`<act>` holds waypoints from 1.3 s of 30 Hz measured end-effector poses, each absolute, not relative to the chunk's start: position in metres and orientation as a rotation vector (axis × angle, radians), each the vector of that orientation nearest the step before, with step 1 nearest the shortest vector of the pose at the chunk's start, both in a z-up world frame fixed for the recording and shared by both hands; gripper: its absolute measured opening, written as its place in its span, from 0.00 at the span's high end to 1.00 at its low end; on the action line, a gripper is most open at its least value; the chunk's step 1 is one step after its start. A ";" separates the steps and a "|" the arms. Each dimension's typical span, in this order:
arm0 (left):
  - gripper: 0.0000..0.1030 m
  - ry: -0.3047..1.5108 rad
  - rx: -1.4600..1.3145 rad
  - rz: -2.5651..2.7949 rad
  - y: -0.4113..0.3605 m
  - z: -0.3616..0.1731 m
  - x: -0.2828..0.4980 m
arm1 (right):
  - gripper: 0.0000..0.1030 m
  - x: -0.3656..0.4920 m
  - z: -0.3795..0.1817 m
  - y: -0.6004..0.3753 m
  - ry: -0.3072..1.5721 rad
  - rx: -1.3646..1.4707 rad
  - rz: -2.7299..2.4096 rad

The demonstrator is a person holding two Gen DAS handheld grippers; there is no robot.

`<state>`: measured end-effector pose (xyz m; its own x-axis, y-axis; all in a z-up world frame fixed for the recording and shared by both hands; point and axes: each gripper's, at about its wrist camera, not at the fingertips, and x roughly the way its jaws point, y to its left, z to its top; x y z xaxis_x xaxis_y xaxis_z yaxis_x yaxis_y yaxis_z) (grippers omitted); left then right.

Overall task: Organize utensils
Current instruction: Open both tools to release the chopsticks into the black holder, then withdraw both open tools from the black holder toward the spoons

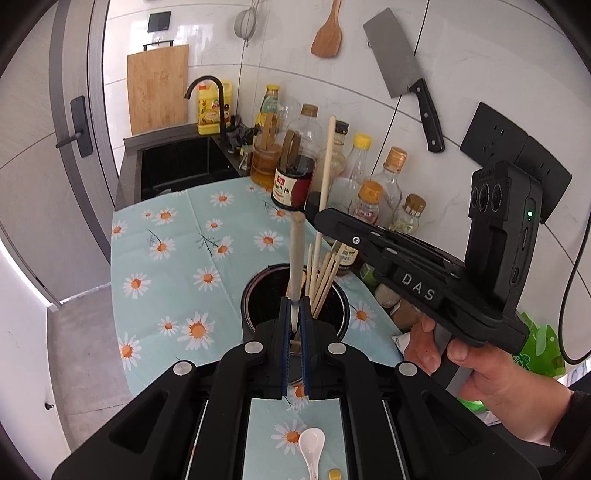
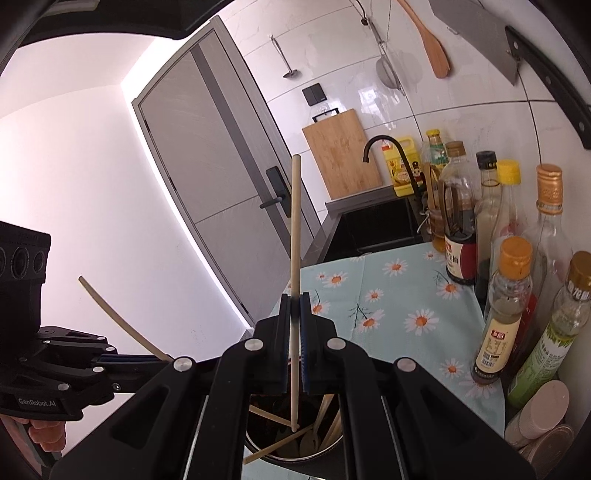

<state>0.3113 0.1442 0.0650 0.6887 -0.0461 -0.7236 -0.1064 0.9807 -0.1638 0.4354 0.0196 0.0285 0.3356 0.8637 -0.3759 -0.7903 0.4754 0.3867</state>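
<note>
Left wrist view: the left gripper (image 1: pixel 294 314) is pinched tight on a pale utensil handle (image 1: pixel 296 258) that rises toward twelve o'clock from between its blue pads. Just beyond the fingertips, at about one o'clock from them, stands the dark round utensil holder (image 1: pixel 341 295) on the daisy-print tablecloth (image 1: pixel 177 258), with a bundle of chopsticks (image 1: pixel 323 273) leaning out of it. The right gripper (image 1: pixel 314 210) comes in from three o'clock, held by a hand (image 1: pixel 472 365); its tip is closed on a long wooden stick (image 1: pixel 327 162) that stands almost upright above the holder. A white ceramic spoon (image 1: pixel 312 448) lies on the cloth at six o'clock, beneath the gripper body. Sauce bottles (image 1: pixel 295 170) crowd the wall side from twelve to two o'clock, with a cleaver (image 1: pixel 399 70) and a wooden spatula (image 1: pixel 327 35) hung on the tiles above them. Right wrist view: the right gripper (image 2: pixel 294 314) is clamped on the wooden stick (image 2: pixel 295 229), which runs from twelve o'clock down through the pads; its lower end sits inside the utensil holder (image 2: pixel 295 456) at six o'clock, among crossed chopsticks (image 2: pixel 273 445). The left gripper (image 2: pixel 162 358) shows at eight o'clock, closed on a pale curved handle (image 2: pixel 114 317) that points up toward ten o'clock. The bottles (image 2: pixel 460 214) stand from two to four o'clock.
</note>
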 end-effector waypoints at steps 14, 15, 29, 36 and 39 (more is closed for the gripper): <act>0.79 0.830 -0.239 0.074 0.153 0.059 0.308 | 0.73 0.427 0.028 -0.006 0.637 0.208 1.073; 0.73 0.827 -0.240 0.076 0.152 0.060 0.307 | 0.73 0.426 0.028 -0.008 0.641 0.210 1.074; 0.70 0.766 -0.269 0.116 0.150 0.082 0.267 | 0.72 0.395 0.040 -0.037 0.640 0.198 1.081; 0.59 0.743 -0.323 0.141 0.155 0.076 0.229 | 0.67 0.378 0.034 -0.047 0.693 0.177 1.094; 0.59 0.736 -0.345 0.148 0.155 0.070 0.210 | 0.56 0.371 0.028 -0.053 0.716 0.182 1.095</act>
